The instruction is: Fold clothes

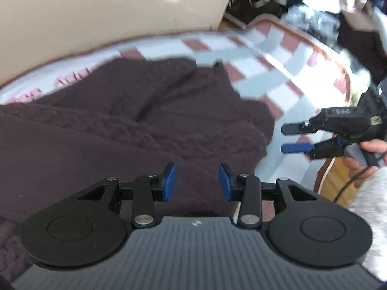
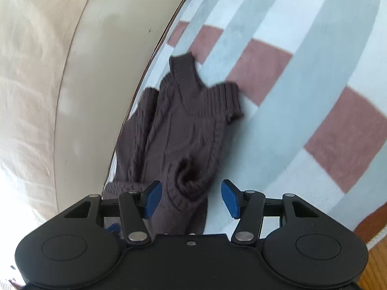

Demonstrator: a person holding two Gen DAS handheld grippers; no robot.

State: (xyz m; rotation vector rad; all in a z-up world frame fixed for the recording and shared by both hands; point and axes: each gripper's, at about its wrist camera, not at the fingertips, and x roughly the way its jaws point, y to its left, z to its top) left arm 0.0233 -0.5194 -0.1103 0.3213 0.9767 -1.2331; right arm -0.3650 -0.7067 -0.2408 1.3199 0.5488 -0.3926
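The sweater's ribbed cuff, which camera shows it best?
The right wrist view: the ribbed cuff of the dark sweater lies sharp on the checked blanket. The left wrist view shows only blurred sweater body, no clear cuff.

Two downward wrist views, shared sweater

Dark cable-knit sweater, rumpled, flat

Black left gripper with blue pads, ribbed grey housing, silver pivot screws, fuzzy white sleeve
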